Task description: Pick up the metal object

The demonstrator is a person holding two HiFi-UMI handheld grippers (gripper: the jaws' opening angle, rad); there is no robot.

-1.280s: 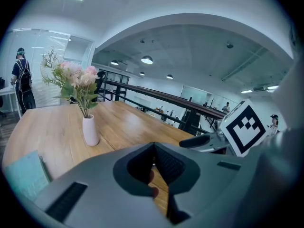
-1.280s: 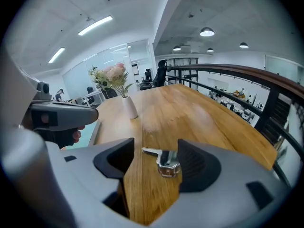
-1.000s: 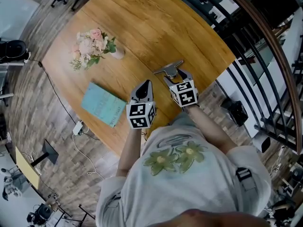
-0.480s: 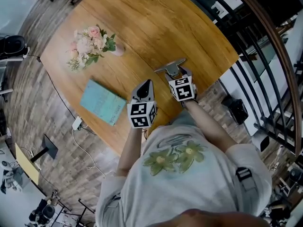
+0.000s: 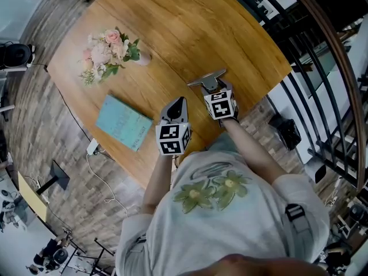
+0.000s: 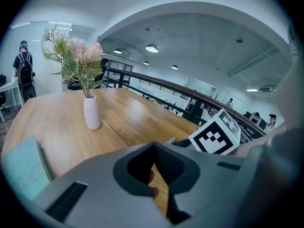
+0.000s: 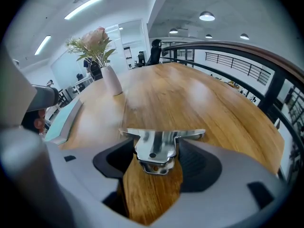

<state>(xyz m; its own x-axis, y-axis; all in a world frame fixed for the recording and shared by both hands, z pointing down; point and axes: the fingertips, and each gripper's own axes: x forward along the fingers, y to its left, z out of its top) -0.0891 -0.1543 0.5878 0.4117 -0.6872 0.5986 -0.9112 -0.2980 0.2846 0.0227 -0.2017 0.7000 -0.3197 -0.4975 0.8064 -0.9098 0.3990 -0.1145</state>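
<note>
Two tongs work the tabletop (image 5: 190,27) right of the flower vase (image 5: 141,59). My left tongs (image 5: 178,102), nearer the vase, are pressed together on nothing, idling clear of the grasp. Farther from the vase, my right tongs (image 5: 214,88) pinch the metal object (image 5: 207,80) by its narrow body, flat bar forward, which I judge sets it up for lifting.

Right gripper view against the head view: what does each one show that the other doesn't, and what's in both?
Only the right gripper view shows the right gripper with its jaws closed on the metal object from both sides, plus the ceiling lights. Only the head view shows the person's shirt and the floor. Both show the metal object, the table, flowers, book and railing.
</note>
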